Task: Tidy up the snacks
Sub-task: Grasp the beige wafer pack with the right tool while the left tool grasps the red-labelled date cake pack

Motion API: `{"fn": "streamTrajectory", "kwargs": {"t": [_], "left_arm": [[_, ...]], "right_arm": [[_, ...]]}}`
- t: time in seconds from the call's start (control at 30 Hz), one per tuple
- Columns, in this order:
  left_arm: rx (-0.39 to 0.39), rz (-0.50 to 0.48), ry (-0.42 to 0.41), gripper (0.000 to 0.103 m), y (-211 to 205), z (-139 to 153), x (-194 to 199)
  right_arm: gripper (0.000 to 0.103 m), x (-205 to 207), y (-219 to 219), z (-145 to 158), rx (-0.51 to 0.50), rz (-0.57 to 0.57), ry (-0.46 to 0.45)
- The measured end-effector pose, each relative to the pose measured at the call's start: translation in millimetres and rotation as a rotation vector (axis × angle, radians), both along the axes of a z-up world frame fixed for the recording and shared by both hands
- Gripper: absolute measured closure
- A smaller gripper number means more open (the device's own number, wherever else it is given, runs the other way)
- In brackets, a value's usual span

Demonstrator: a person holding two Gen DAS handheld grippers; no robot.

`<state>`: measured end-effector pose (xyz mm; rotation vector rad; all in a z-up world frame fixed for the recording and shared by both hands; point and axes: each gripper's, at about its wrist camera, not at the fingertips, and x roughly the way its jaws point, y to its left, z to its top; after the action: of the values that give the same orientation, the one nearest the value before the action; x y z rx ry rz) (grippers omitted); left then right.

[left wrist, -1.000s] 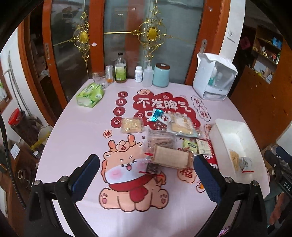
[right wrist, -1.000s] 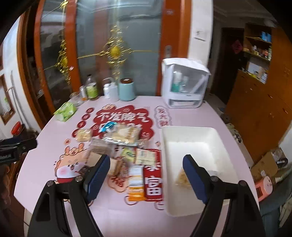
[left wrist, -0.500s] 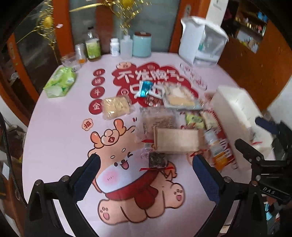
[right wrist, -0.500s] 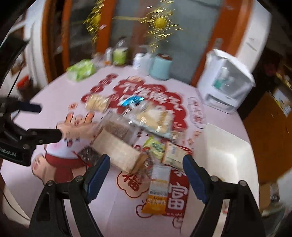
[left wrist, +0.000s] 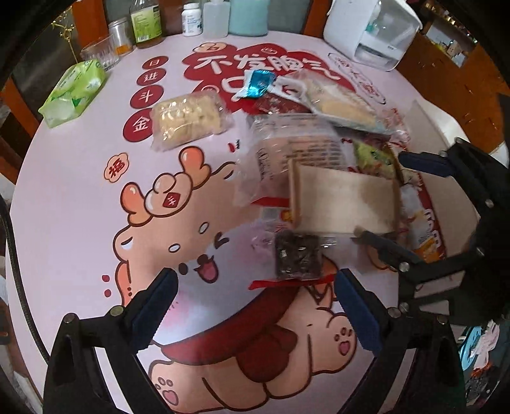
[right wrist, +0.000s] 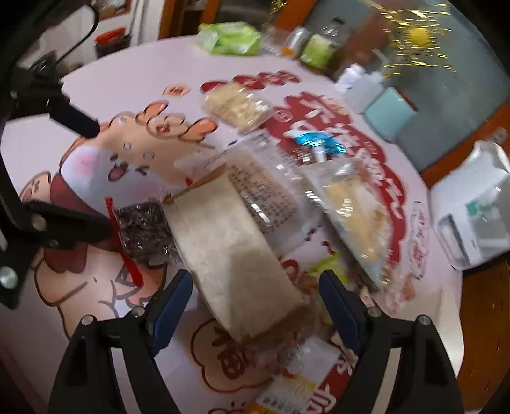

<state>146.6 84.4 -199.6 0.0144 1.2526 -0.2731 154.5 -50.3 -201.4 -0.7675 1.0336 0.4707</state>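
A pile of snack packs lies on the round pink table. A tan paper-wrapped loaf point(left wrist: 344, 200) point(right wrist: 229, 254) lies on top, with a dark square snack point(left wrist: 298, 254) point(right wrist: 143, 232) beside it. A clear bag of pale biscuits point(left wrist: 188, 119) point(right wrist: 236, 105) lies apart to the left. My left gripper point(left wrist: 255, 312) is open, just short of the dark snack. My right gripper point(right wrist: 255, 302) is open, its fingers either side of the loaf's near end; it also shows in the left wrist view point(left wrist: 411, 207).
A green tissue pack point(left wrist: 75, 92), a glass and several bottles point(left wrist: 145, 22) stand at the far edge, with a teal canister point(left wrist: 248, 16) and a white dispenser point(left wrist: 373, 28). A blue-wrapped sweet point(left wrist: 259, 82) and a flat cracker bag point(left wrist: 338, 102) lie behind the pile.
Both grippers have moved in and down toward the pile. The right gripper swung left from the white bin and now straddles the loaf's end. The left now faces the dark snack.
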Motion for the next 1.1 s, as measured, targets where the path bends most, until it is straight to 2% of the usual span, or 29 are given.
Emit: {"fn": "streamTrajectory", "kwargs": {"t": [0.07, 0.13, 0.17, 0.23, 0.3, 0.63, 0.83, 0.93, 1.0, 1.03, 1.07, 1.1], "left_arm": [[0.001, 0.007, 0.010, 0.005, 3, -4, 3], [-0.006, 0.016, 0.019, 0.005, 4, -7, 5], [-0.011, 0.017, 0.023, 0.005, 5, -8, 7], [-0.020, 0.016, 0.032, 0.005, 5, -11, 9], [-0.025, 0.010, 0.040, 0.005, 2, -14, 12], [-0.057, -0.008, 0.102, 0.005, -13, -30, 23], [-0.021, -0.007, 0.130, 0.006, -27, -44, 27], [0.048, -0.021, 0.096, 0.014, -40, -45, 27], [0.102, -0.033, 0.070, 0.026, -47, -44, 27], [0.131, -0.046, 0.056, 0.035, -51, -43, 25], [0.147, -0.053, 0.049, 0.045, -54, -42, 25], [0.140, -0.063, 0.049, 0.049, -56, -41, 25]], "right_arm": [[0.021, 3, 3, -7, -0.012, 0.020, 0.019], [0.027, 6, 6, -14, -0.004, 0.038, 0.054], [0.034, 6, 7, -16, 0.002, 0.045, 0.061], [0.038, 7, 7, -16, 0.019, 0.051, 0.080], [0.040, 10, 4, -15, 0.041, 0.020, 0.114], [0.044, 12, -39, 16, 0.252, -0.208, 0.157], [0.045, 4, -49, 29, 0.312, -0.274, 0.124], [0.045, 4, -51, 31, 0.332, -0.299, 0.116], [0.045, 2, -53, 33, 0.350, -0.316, 0.114], [0.045, 0, -54, 34, 0.360, -0.326, 0.113], [0.045, 0, -55, 34, 0.367, -0.333, 0.112], [0.045, -2, -56, 36, 0.378, -0.345, 0.112]]}}
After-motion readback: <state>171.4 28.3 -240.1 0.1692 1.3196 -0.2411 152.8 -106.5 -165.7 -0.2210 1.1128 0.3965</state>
